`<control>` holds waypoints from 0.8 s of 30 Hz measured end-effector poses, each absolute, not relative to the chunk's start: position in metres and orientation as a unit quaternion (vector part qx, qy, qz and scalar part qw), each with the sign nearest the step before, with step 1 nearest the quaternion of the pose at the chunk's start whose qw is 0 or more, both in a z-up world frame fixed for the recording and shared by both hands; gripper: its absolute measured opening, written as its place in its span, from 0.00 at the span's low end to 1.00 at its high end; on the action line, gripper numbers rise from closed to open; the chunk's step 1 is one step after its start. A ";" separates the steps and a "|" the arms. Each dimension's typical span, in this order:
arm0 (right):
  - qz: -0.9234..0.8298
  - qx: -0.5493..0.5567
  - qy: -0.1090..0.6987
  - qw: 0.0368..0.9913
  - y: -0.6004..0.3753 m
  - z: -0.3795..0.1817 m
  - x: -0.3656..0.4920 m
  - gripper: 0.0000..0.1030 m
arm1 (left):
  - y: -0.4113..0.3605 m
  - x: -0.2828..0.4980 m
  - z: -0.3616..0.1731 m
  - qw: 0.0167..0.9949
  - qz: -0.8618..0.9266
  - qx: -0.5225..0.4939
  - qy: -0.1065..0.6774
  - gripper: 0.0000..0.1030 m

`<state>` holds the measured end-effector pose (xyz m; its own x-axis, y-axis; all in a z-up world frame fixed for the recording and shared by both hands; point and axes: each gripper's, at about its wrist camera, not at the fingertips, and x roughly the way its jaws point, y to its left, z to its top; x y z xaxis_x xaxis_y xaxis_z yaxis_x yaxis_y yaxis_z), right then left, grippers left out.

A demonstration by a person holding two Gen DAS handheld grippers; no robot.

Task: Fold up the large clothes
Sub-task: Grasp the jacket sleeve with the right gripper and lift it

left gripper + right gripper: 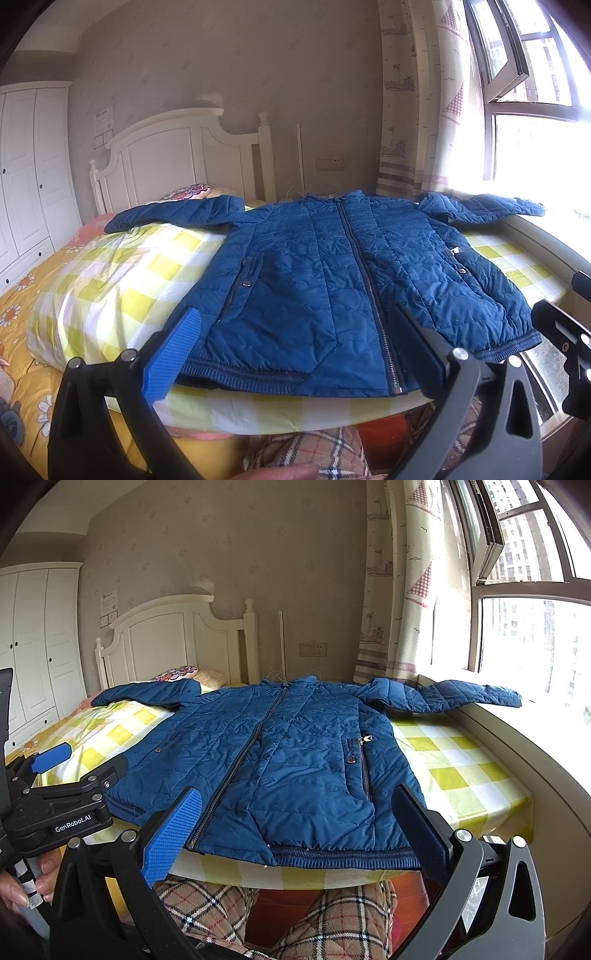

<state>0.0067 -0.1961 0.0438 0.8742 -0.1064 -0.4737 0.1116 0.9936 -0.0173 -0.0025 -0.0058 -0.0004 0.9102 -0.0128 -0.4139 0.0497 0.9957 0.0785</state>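
Left wrist view first: the left gripper (295, 354) has its jaws spread wide and holds nothing, hovering just short of the hem of the blue quilted zip-up jacket (332, 273). The jacket lies flat, front up and zipped, on the yellow-and-white checked bed sheet (122, 280), sleeves stretched out toward 10 and 2 o'clock. The right sleeve runs up onto the pale window ledge (535, 236). The right gripper pokes in at 4 o'clock, but too little of it shows here to tell how it stands. A white wooden headboard (177, 155) is at 11 o'clock, and a white wardrobe (29, 177) at 9.

Right wrist view: the right gripper (299, 830) is also gaping wide, nothing in it, fingers framing the jacket's ribbed hem near the bed edge without touching. The left gripper sits at 8 o'clock, held by a hand (22, 882). Plaid checked trousers (221, 912) fill 6 o'clock under the bed edge. A patterned cream curtain (402, 590) hangs at 1 o'clock beside the window.
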 end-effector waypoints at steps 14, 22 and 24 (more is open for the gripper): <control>-0.091 0.130 0.347 0.924 -0.295 0.023 0.156 0.96 | 0.016 0.241 0.004 0.940 0.024 0.050 0.338 0.98; -0.196 0.237 0.361 0.880 -0.421 -0.006 0.229 0.96 | 0.027 0.329 -0.078 0.893 0.022 0.088 0.441 0.98; -0.233 0.260 0.359 0.865 -0.458 -0.014 0.251 0.96 | 0.039 0.332 -0.083 0.895 0.007 0.039 0.445 0.98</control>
<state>0.2506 -0.4578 -0.0144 0.6336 -0.2158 -0.7429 0.5899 0.7562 0.2834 0.3319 0.0392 -0.0828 0.6037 0.0476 -0.7958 0.0226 0.9968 0.0768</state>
